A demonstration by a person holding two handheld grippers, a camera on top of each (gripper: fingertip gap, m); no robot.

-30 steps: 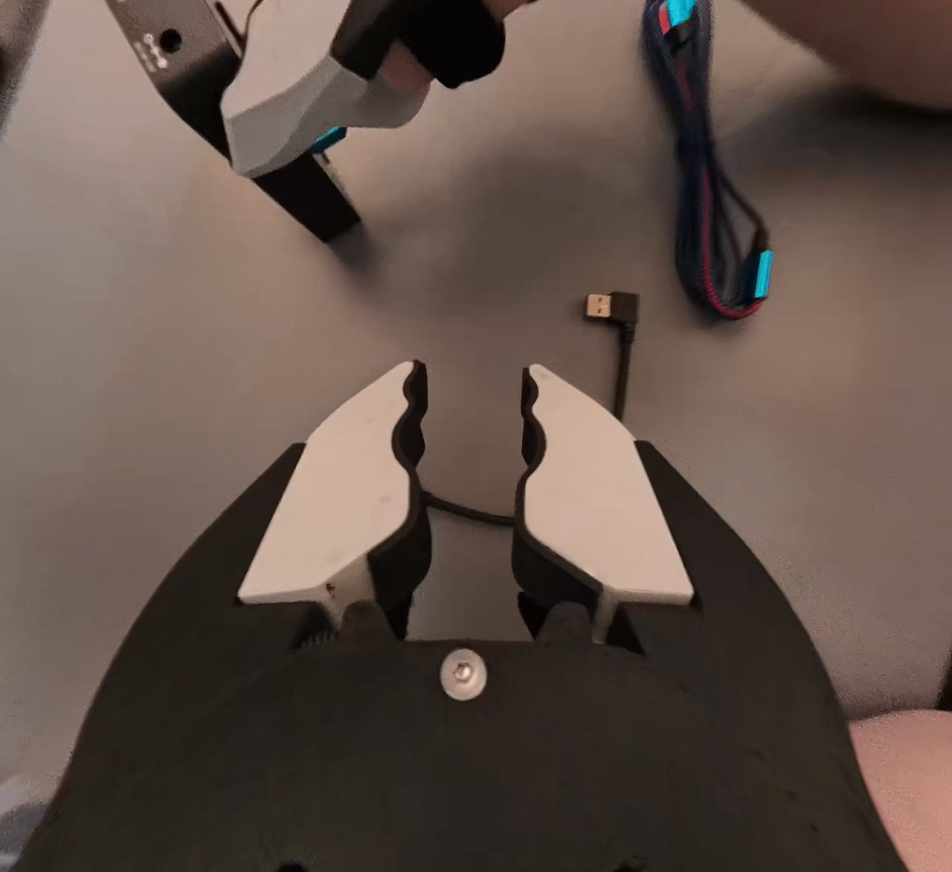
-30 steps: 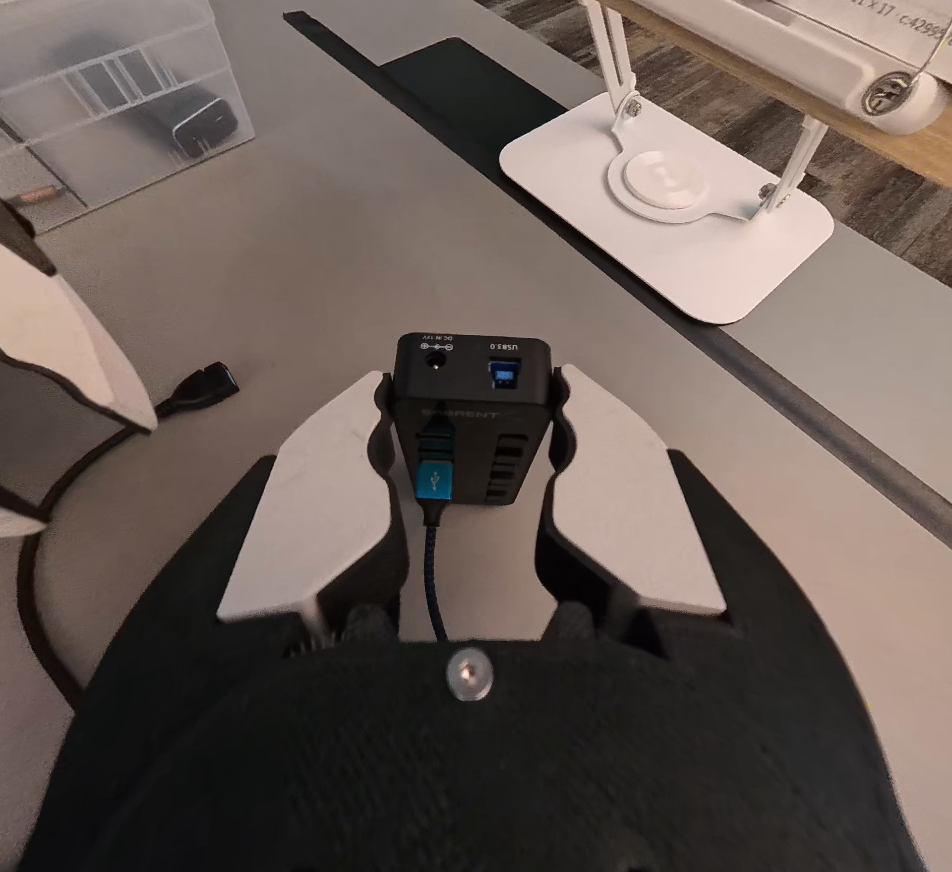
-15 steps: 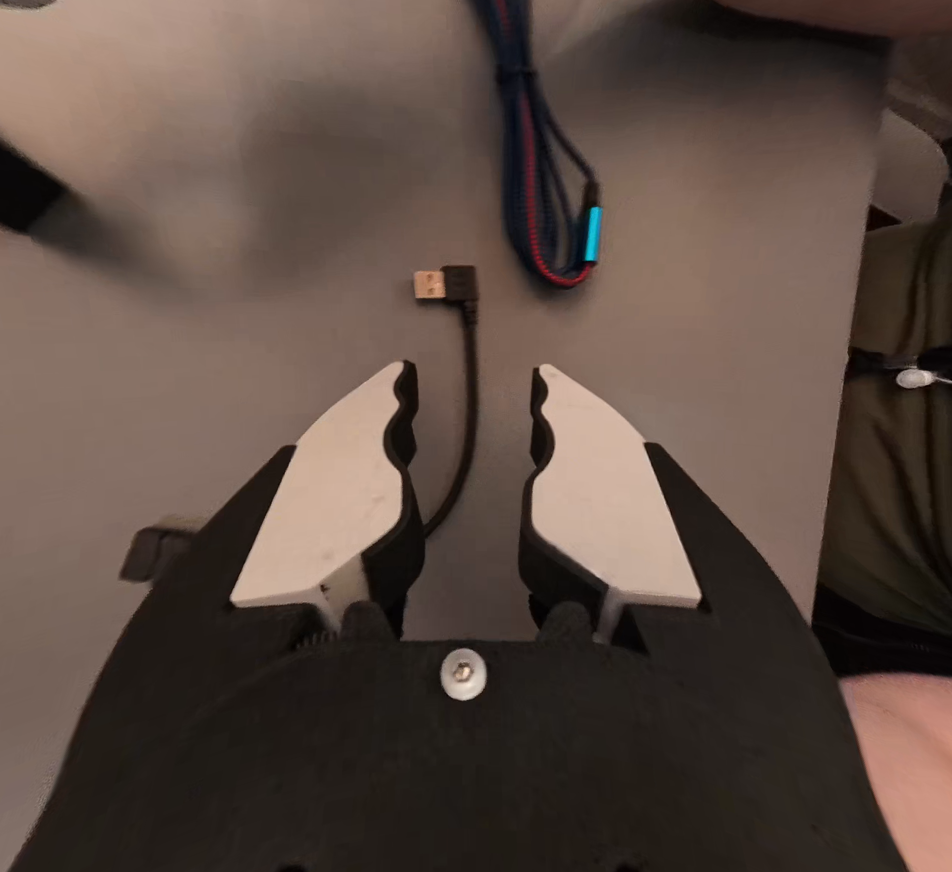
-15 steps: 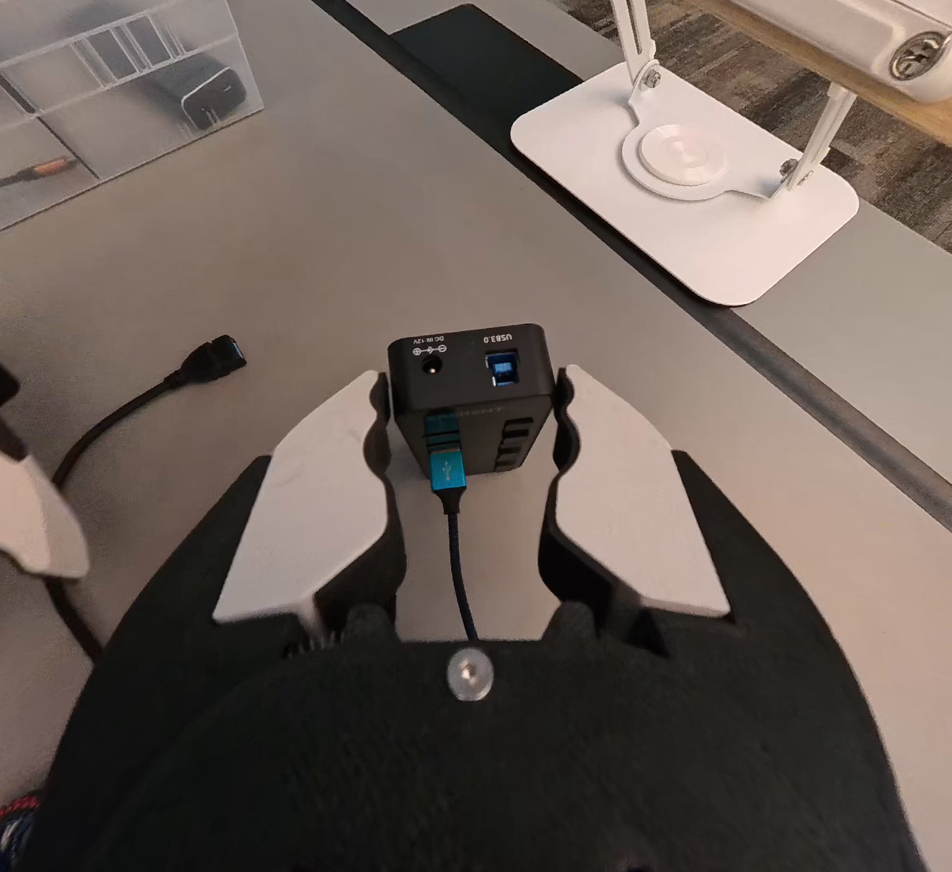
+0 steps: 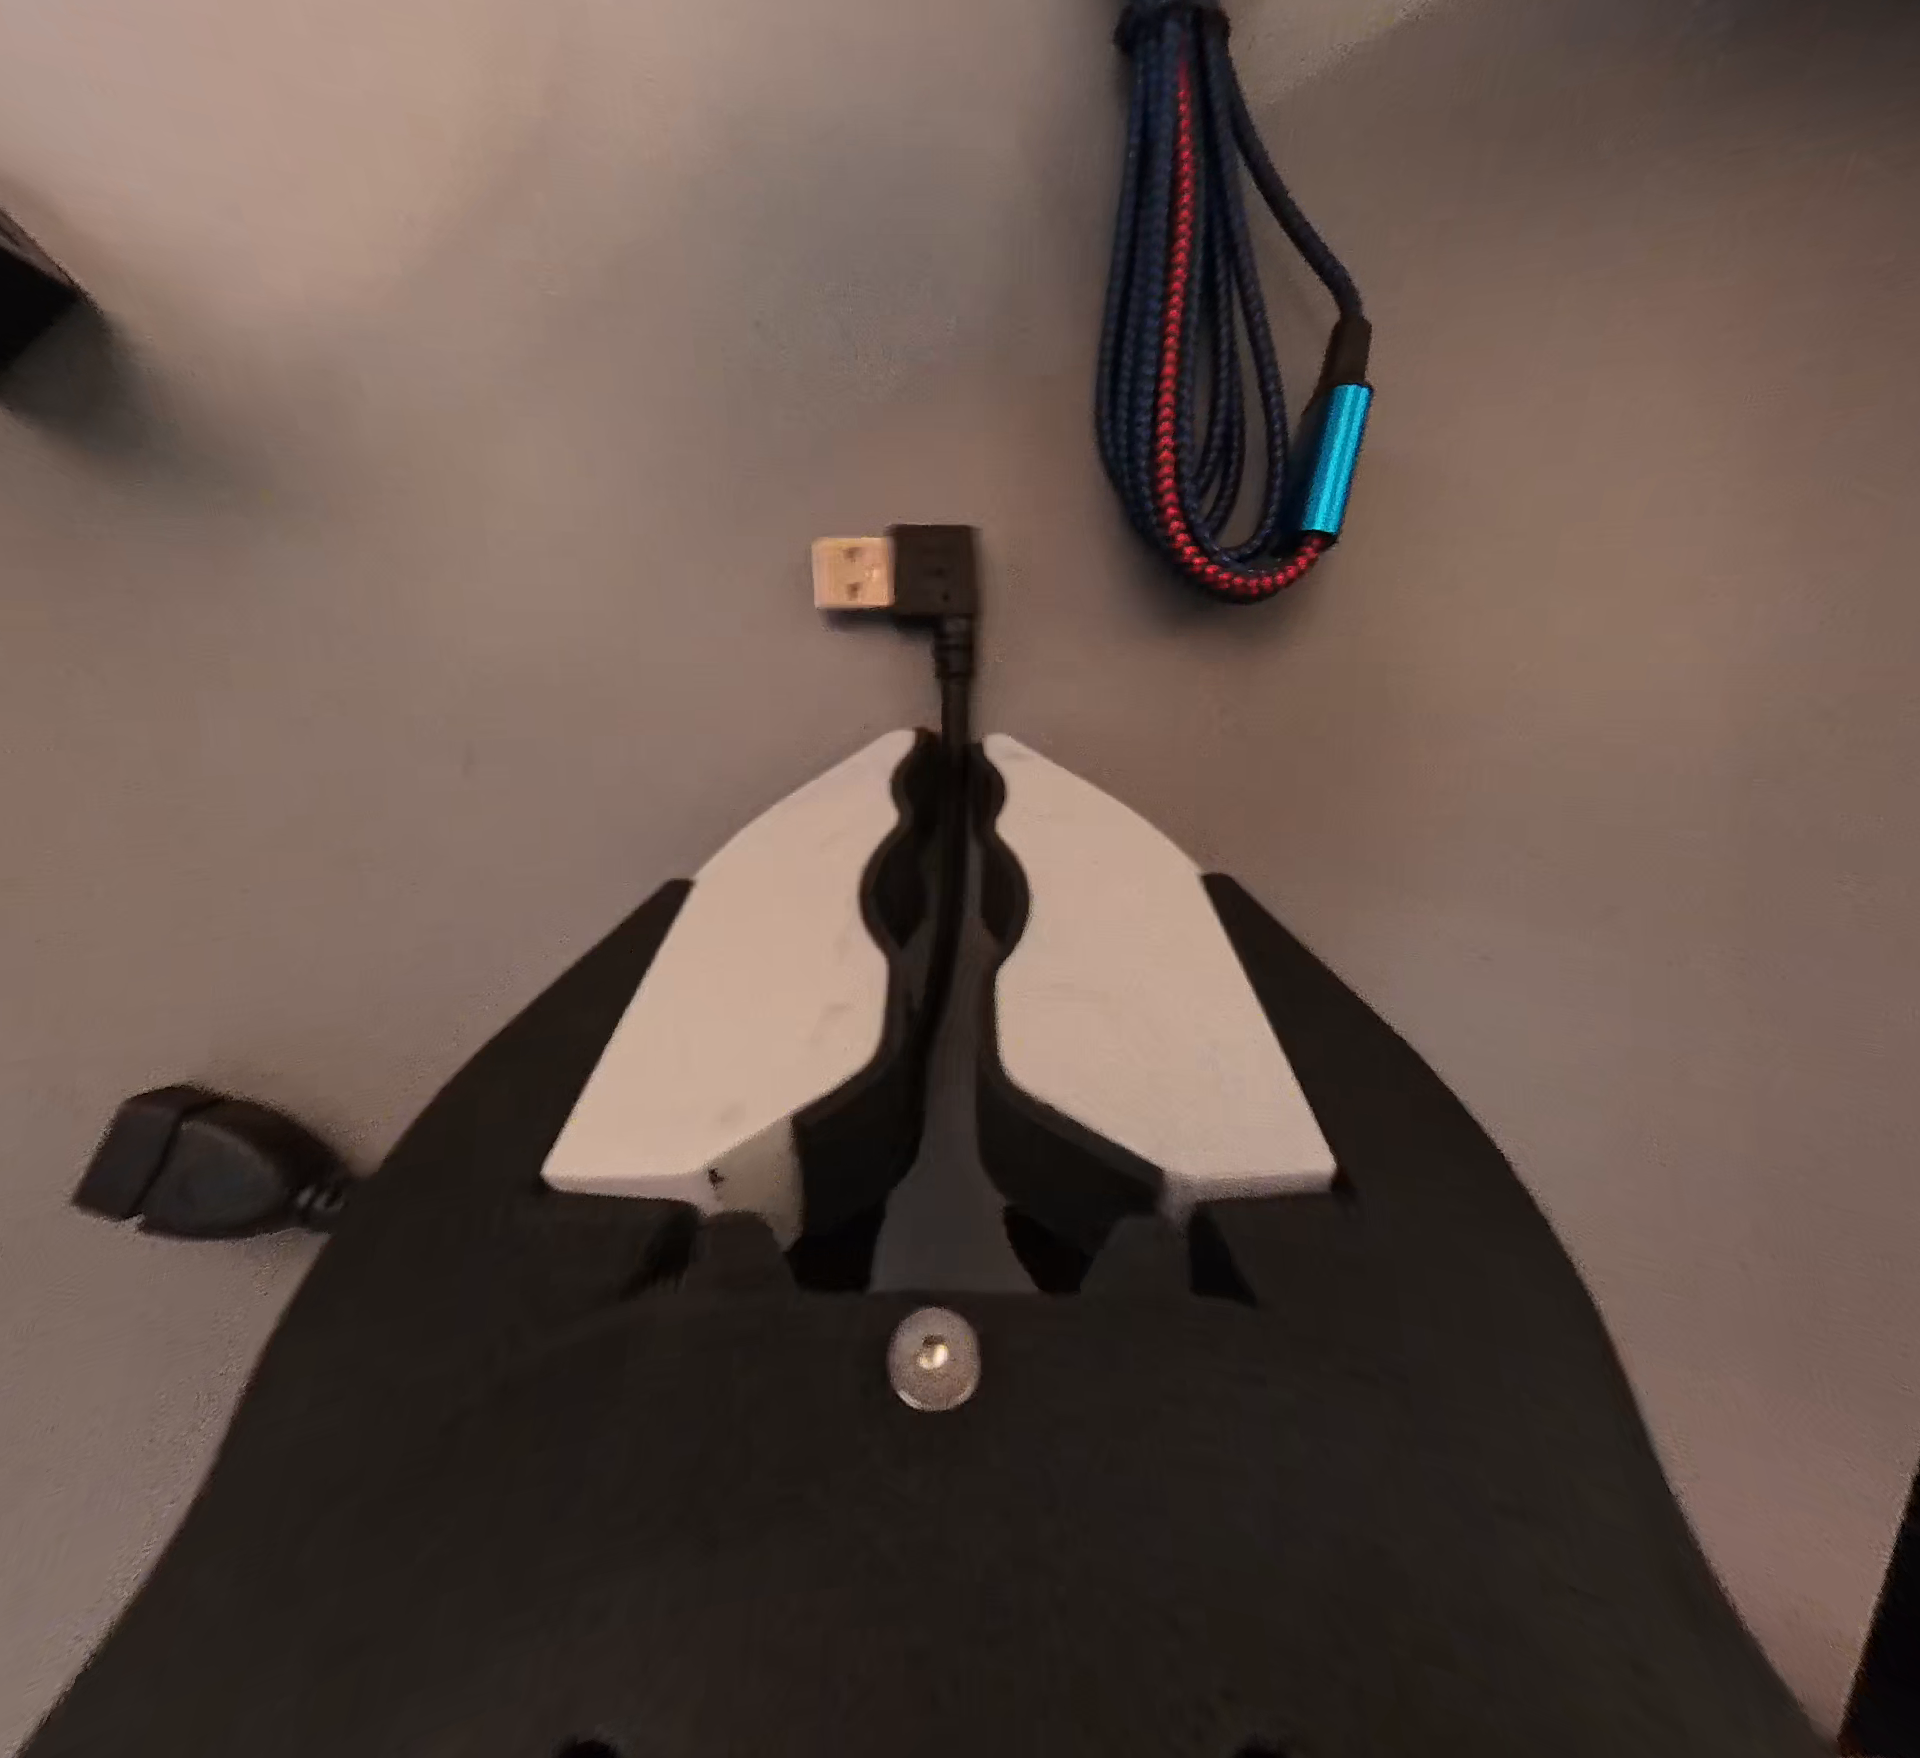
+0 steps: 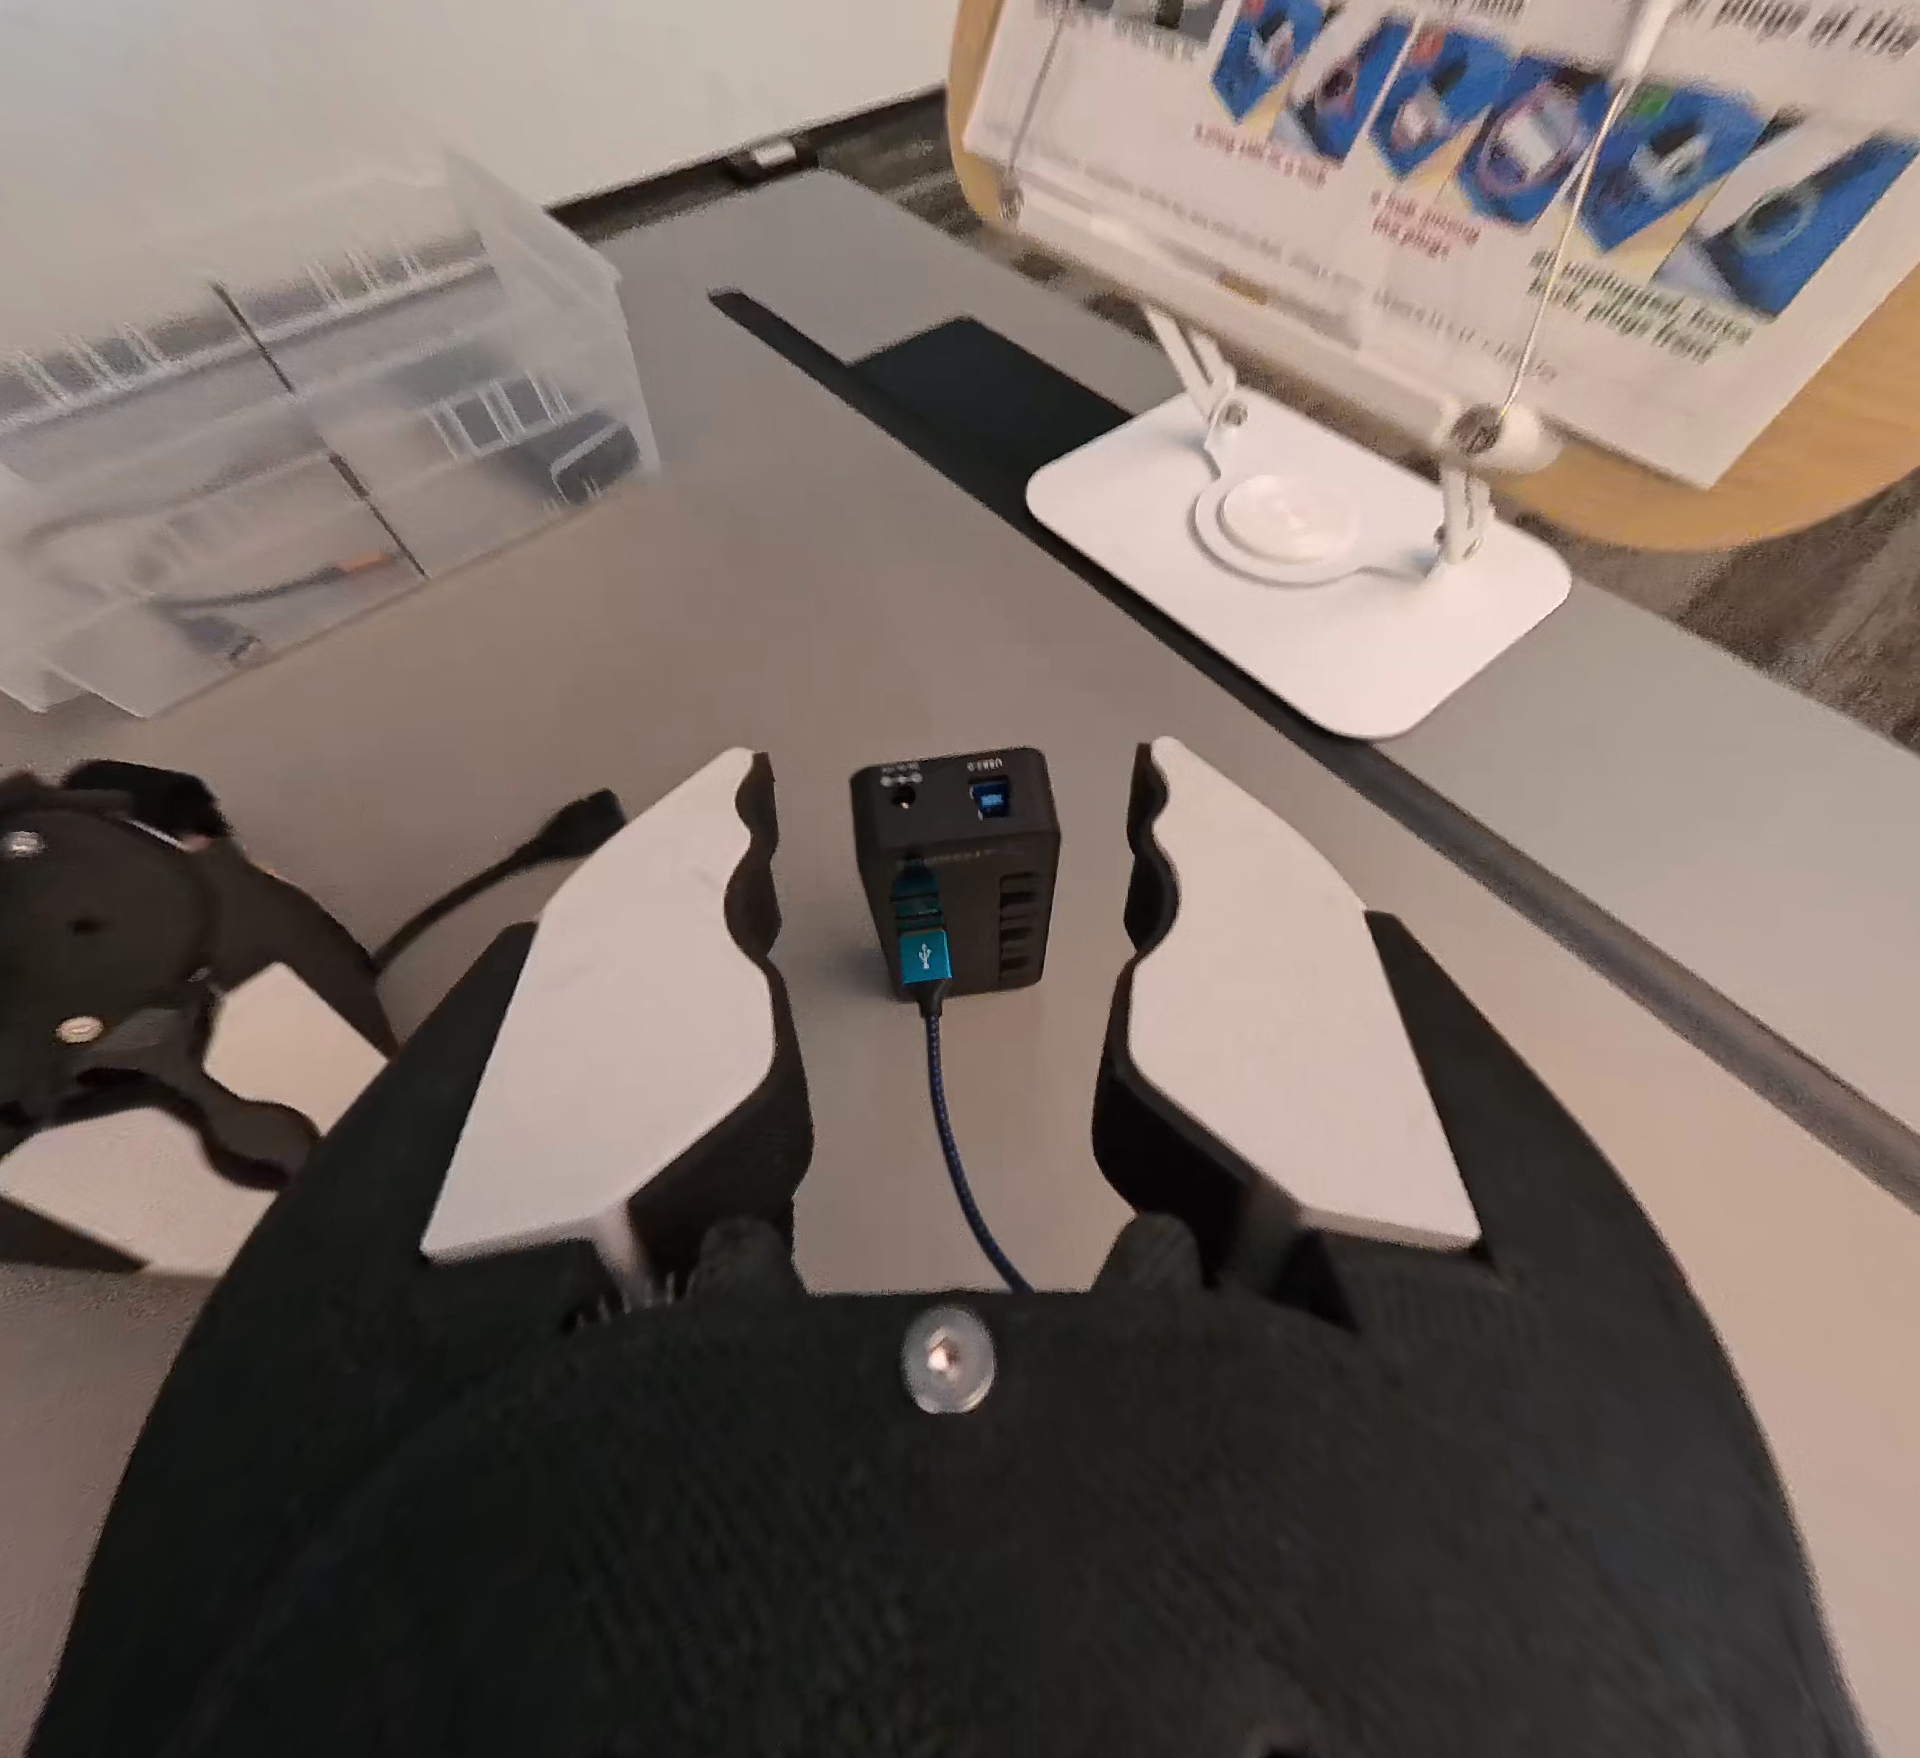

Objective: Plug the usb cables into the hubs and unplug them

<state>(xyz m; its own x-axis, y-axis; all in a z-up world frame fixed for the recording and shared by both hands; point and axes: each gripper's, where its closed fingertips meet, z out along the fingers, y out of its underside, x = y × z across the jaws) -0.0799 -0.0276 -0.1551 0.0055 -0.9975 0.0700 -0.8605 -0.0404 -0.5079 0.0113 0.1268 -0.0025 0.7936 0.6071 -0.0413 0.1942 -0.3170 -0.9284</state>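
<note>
In the left wrist view my left gripper [image 5: 951, 744] is shut on the thin black cable [image 5: 954, 680] just behind its right-angle USB plug [image 5: 902, 578], which lies on the grey table with its metal end pointing left. In the right wrist view my right gripper [image 6: 951, 758] is open, its fingers on either side of the black USB hub [image 6: 954, 861] without touching it. The hub lies on the table with a blue USB plug [image 6: 923, 962] in one of its ports; a blue braided cable [image 6: 961, 1158] runs back under the gripper. The left gripper also shows in the right wrist view [image 6: 156, 1033].
A bundled blue-and-red braided cable [image 5: 1195, 274] with a blue metal plug [image 5: 1332, 456] lies right of the black plug. A black female USB end [image 5: 187, 1168] lies at left. A clear plastic box [image 6: 301, 430], a white stand [image 6: 1299, 555] with an instruction sheet [image 6: 1455, 98] and a dark table seam stand behind the hub. My right fingertips sit around 25 cm from my left ones.
My left gripper closed on the black cable behind its plug. My right gripper opened, let go of the hub and tilted up and back a little.
</note>
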